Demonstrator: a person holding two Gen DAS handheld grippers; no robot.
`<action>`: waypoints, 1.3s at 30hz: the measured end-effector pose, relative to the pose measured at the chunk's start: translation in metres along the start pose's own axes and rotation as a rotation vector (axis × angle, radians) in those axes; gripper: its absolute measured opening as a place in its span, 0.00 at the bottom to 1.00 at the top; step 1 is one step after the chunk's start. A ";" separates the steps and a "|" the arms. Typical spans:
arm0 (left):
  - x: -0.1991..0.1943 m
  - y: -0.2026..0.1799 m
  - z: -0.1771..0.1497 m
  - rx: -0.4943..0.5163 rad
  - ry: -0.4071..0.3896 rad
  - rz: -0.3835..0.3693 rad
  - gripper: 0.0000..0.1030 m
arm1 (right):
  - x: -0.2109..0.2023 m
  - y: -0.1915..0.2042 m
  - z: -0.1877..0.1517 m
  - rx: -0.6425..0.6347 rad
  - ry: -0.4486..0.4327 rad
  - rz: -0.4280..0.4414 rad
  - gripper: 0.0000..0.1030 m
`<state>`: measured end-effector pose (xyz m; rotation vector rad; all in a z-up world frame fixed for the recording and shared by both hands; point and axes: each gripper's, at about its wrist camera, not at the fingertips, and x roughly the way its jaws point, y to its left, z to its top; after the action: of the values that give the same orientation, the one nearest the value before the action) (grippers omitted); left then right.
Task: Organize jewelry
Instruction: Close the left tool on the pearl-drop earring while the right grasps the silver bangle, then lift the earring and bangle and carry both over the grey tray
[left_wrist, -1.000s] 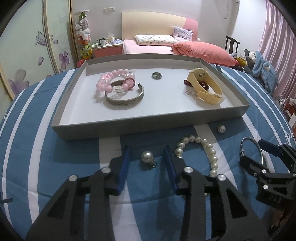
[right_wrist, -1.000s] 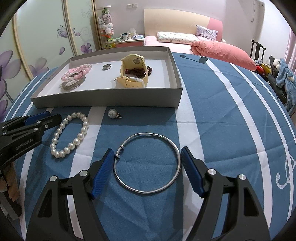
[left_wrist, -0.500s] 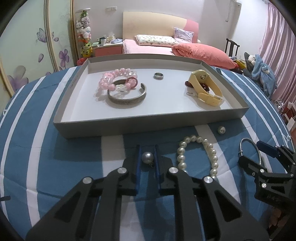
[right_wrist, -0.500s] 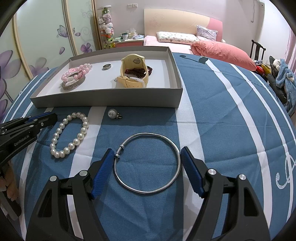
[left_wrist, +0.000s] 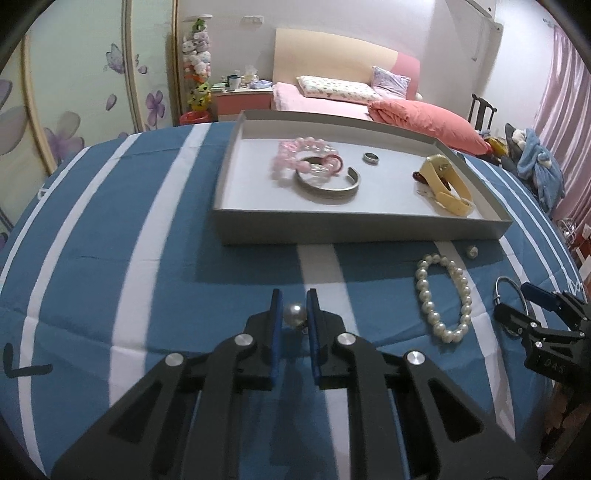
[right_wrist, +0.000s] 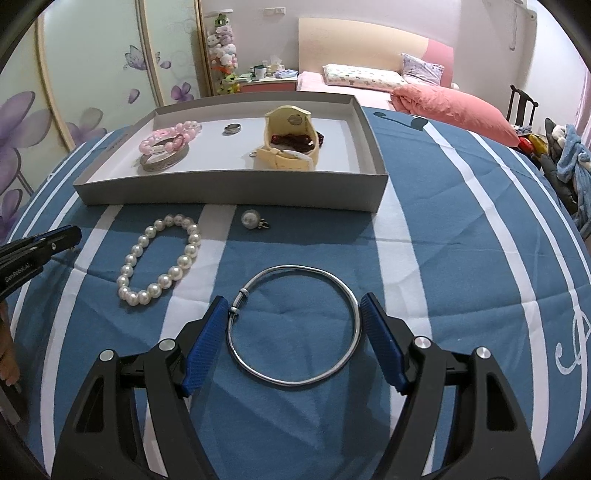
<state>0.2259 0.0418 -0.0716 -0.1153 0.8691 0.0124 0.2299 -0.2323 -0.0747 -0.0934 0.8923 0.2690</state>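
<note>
My left gripper (left_wrist: 294, 300) is shut on a single pearl earring (left_wrist: 294, 314), held just above the blue striped cloth in front of the grey tray (left_wrist: 362, 233). Its tips also show at the left edge of the right wrist view as the left gripper (right_wrist: 66, 238). My right gripper (right_wrist: 295, 302) stands open low over the cloth, with a silver bangle (right_wrist: 295, 326) lying flat between its blue pads, which sit close to both sides. A white pearl bracelet (right_wrist: 159, 262) and a second pearl earring (right_wrist: 251, 219) lie on the cloth near the tray's front wall.
The tray (right_wrist: 229, 192) holds a pink bead bracelet (left_wrist: 306, 155), a silver cuff (left_wrist: 327, 188), a ring (left_wrist: 370, 158), a cream watch (left_wrist: 448, 184) and dark red beads (right_wrist: 295, 139). Bare striped cloth spreads left of the tray. Behind are a bed and a wardrobe.
The left gripper's jaws shut on the pearl earring, then the gripper carried it to the left, so the tray now sits further right in its view. The right gripper stayed still around the bangle.
</note>
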 end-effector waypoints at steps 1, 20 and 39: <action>-0.002 0.002 -0.001 -0.004 -0.002 -0.001 0.13 | 0.000 0.001 -0.001 0.000 0.000 0.004 0.71; -0.026 -0.007 -0.006 -0.001 -0.107 -0.023 0.13 | -0.022 0.013 0.005 0.021 -0.117 0.041 0.71; -0.058 -0.031 -0.004 0.081 -0.334 -0.009 0.13 | -0.071 0.021 0.015 0.000 -0.477 0.017 0.71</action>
<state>0.1872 0.0122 -0.0263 -0.0389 0.5346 -0.0120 0.1934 -0.2226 -0.0097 -0.0193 0.4194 0.2919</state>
